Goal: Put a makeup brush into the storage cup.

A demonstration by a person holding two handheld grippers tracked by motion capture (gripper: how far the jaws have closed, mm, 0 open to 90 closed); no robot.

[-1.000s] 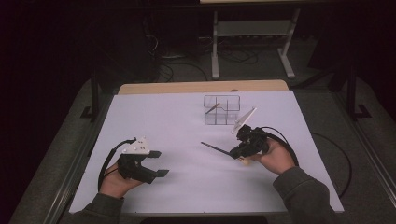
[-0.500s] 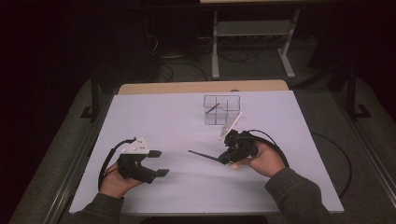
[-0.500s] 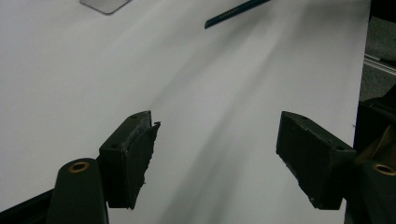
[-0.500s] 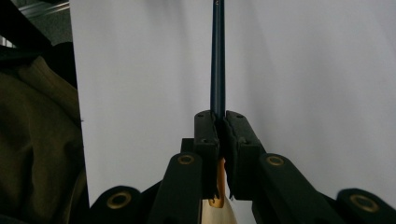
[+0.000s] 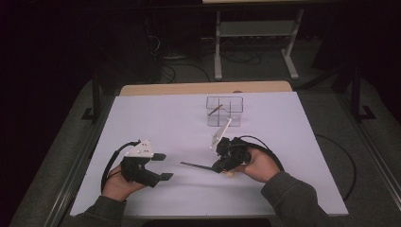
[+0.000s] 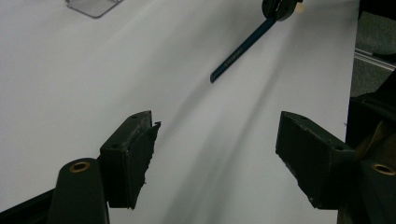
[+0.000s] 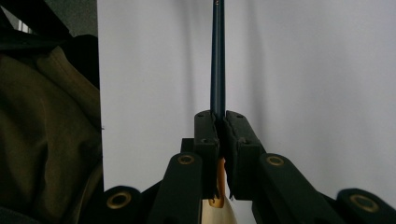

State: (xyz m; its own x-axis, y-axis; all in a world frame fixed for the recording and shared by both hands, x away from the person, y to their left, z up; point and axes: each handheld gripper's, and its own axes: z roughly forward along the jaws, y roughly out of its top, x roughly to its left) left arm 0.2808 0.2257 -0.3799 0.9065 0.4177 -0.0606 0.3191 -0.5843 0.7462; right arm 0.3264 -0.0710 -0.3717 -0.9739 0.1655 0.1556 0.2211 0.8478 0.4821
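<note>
A thin dark blue pencil-like stick (image 5: 198,165) points left, low over the white table (image 5: 156,123). My right gripper (image 5: 218,166) is shut on its right end, where a cream and orange tip (image 5: 230,173) pokes out behind the jaws. In the right gripper view the stick (image 7: 218,56) runs straight up from the closed gripper (image 7: 218,123). My left gripper (image 5: 163,166) is open and empty at the front left, jaws pointing right. In the left gripper view its gripper (image 6: 217,140) faces the stick (image 6: 240,46), well apart from it.
A clear compartment box (image 5: 224,111) stands at the back centre of the table with a brown stick (image 5: 215,109) leaning in it. A corner of the box (image 6: 91,5) shows in the left gripper view. An olive sleeve (image 7: 46,140) lies beside the table's edge.
My right gripper has carried the blue stick left and toward the person, away from the clear box. The stick now lies more level. The left gripper has stayed put.
</note>
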